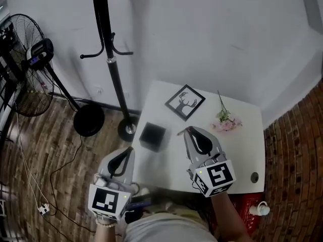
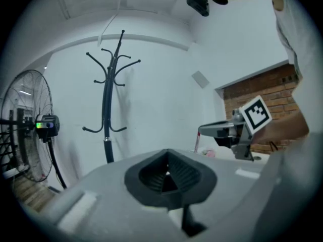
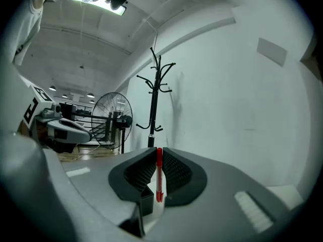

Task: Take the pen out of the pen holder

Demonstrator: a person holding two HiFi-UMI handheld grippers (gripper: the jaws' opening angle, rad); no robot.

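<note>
Right gripper [image 1: 187, 131] clamps the pen [image 3: 159, 175]; left gripper [image 1: 129, 151] is closed, empty. Lift straight, clear of the holder [image 1: 152, 135].

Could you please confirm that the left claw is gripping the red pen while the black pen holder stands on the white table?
Not quite: the right claw grips the red pen, as the right gripper view shows; the left claw is shut on nothing. The black pen holder does stand on the white table.
</note>
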